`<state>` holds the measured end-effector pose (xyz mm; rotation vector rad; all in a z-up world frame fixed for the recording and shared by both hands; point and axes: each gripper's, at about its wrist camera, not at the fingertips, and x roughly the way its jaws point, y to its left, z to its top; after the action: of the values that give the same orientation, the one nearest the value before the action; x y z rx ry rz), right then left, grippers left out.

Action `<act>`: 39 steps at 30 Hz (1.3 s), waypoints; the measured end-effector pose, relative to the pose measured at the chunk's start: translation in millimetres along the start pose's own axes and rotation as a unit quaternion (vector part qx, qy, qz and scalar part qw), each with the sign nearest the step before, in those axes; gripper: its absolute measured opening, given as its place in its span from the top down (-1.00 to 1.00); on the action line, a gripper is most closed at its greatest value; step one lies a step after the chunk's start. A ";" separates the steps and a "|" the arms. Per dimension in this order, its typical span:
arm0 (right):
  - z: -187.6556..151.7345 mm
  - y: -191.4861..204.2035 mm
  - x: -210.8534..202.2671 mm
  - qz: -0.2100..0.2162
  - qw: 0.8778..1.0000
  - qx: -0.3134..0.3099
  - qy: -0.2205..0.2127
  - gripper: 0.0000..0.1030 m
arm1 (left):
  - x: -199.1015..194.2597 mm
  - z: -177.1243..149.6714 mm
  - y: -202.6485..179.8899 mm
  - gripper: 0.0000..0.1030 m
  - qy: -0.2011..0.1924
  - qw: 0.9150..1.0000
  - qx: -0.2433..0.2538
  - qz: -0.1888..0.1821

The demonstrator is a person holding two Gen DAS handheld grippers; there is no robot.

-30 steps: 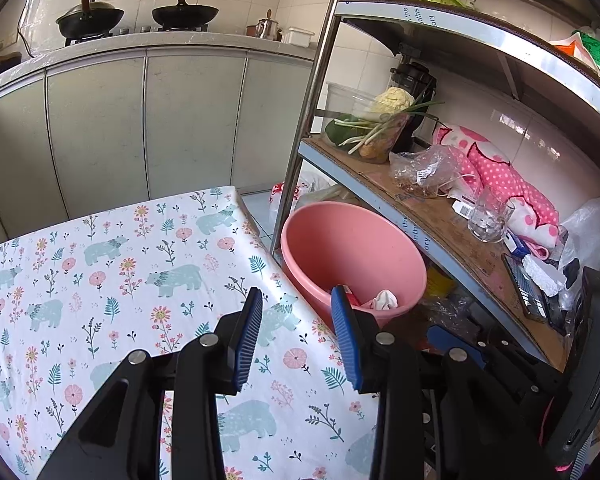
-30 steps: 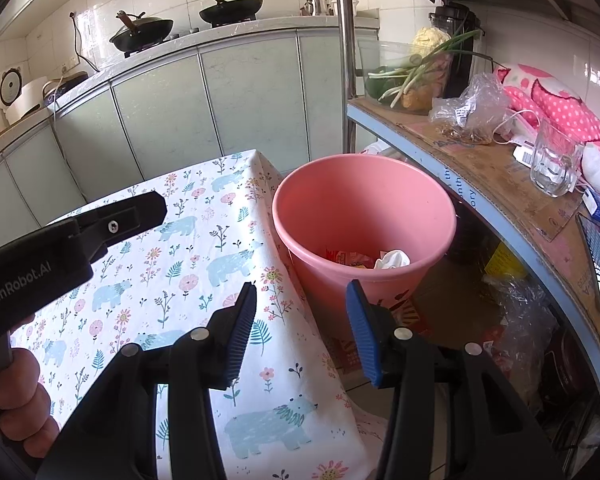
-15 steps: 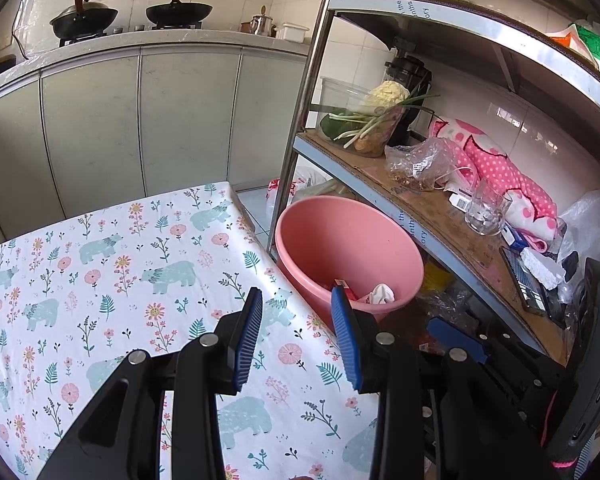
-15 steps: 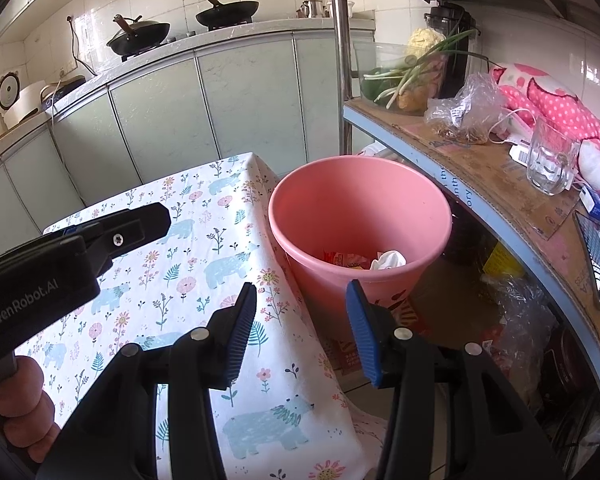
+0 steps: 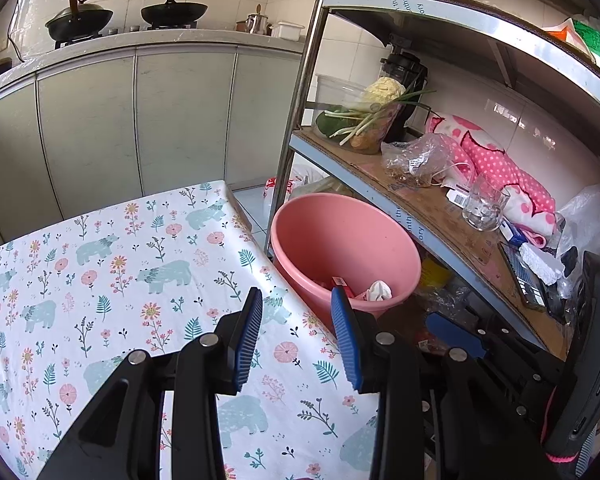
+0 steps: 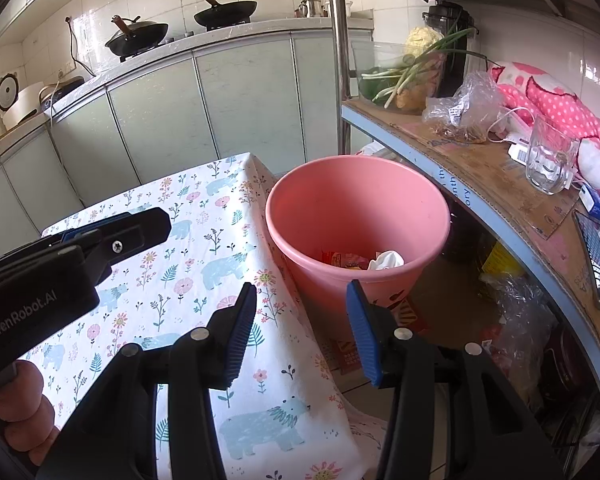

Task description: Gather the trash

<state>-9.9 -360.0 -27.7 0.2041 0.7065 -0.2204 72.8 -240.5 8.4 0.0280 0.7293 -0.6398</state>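
A pink bucket (image 5: 340,236) (image 6: 356,204) stands on the floor between the table's right edge and a metal shelf. Inside it lie a crumpled white tissue (image 5: 378,290) (image 6: 386,260) and a red wrapper (image 6: 340,258). My left gripper (image 5: 296,332) is open and empty over the table's right edge, just short of the bucket. My right gripper (image 6: 302,328) is open and empty, above the table edge in front of the bucket. The left gripper also shows in the right wrist view (image 6: 112,236) at the left.
The table (image 5: 100,264) has a floral bear cloth. A metal shelf (image 5: 420,208) at the right holds a glass (image 6: 550,164), plastic bags, vegetables and pink cloth. Grey cabinets (image 5: 140,120) with woks stand behind. Red packaging (image 6: 404,316) lies on the floor by the bucket.
Both grippers have drawn back and up a little from the bucket, so it looks slightly farther. Both stay open and empty.
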 end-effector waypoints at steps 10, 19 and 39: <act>0.0 0.6 0.0 0.000 1.000 0.000 0.000 0.08 | 0.2 0.2 -0.1 0.31 0.001 1.000 0.001 -0.001; 2.2 0.2 3.8 0.002 1.000 -0.002 0.004 0.08 | 1.4 -1.5 -0.4 0.31 0.003 1.000 0.002 -0.001; 1.3 -1.9 10.0 0.003 1.000 -0.001 0.011 0.08 | 5.4 -6.1 -1.2 0.31 0.007 1.000 0.007 -0.003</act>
<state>-2.2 -363.4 -33.5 0.2073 0.7275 -0.2119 71.5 -242.9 0.6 0.0428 0.7391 -0.6510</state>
